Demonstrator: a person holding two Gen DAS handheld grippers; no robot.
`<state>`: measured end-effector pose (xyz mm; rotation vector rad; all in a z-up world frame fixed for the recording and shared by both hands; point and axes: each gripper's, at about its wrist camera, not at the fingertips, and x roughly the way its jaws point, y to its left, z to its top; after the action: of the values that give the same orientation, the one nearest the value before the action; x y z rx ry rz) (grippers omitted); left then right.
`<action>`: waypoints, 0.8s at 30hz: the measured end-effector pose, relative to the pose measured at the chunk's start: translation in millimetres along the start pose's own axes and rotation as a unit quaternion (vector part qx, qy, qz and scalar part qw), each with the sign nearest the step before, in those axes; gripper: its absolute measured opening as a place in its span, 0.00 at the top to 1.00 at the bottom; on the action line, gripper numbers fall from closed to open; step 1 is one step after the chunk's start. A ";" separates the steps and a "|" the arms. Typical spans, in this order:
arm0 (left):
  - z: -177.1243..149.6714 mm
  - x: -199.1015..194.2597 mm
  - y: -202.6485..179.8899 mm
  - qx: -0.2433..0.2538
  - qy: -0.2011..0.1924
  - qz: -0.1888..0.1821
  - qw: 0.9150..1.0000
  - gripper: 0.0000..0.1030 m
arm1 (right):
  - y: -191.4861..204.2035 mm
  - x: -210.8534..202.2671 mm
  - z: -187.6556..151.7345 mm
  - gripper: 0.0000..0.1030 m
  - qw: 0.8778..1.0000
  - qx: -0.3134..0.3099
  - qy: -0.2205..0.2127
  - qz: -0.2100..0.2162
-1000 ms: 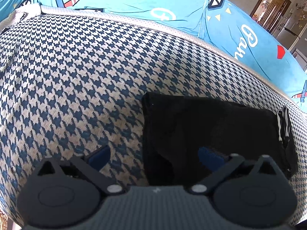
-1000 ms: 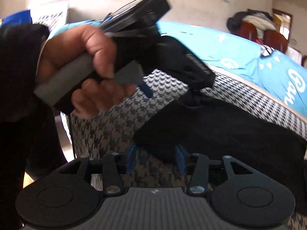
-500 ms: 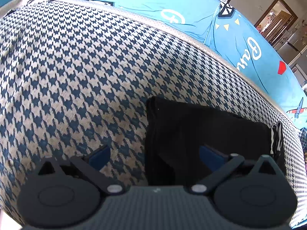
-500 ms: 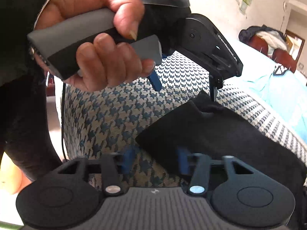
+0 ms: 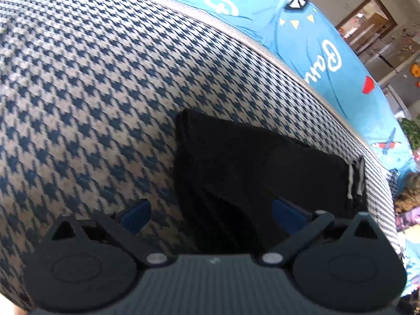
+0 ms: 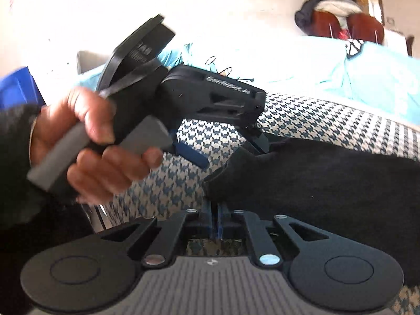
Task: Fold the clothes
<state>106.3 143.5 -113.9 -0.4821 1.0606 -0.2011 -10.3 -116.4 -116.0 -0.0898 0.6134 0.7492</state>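
Pinching the near corner of the black garment (image 6: 328,181), my right gripper (image 6: 215,210) has just been closing, and its jaws now stand together with the cloth's edge between the blue pads. My left gripper (image 5: 210,214) holds its jaws wide apart, one pad over the houndstooth bed cover (image 5: 92,92), the other over the garment, which lies folded flat ahead of them. It looks soft, limp and light, so I judge corners and hems the best holds.
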 end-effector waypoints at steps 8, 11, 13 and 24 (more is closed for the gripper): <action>-5.7 11.2 -7.5 0.023 0.010 -0.008 1.000 0.00 | 7.7 9.5 -7.2 0.93 0.999 -0.028 0.023 -0.009; -6.0 12.1 -6.9 0.023 0.011 -0.015 1.000 0.00 | 7.3 12.1 -9.0 0.93 0.999 -0.026 0.027 -0.003; -5.7 12.5 -5.5 0.019 0.011 -0.022 1.000 0.00 | 3.2 10.5 -7.5 0.93 1.000 -0.019 0.023 0.001; -7.5 13.6 -2.6 0.004 0.009 -0.030 0.999 0.00 | -19.5 -19.4 6.0 0.93 0.999 0.032 -0.005 0.039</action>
<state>106.5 133.8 -126.4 -0.5061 1.0633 -0.2633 -5.4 -140.9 -103.1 -0.0022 0.6340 0.8045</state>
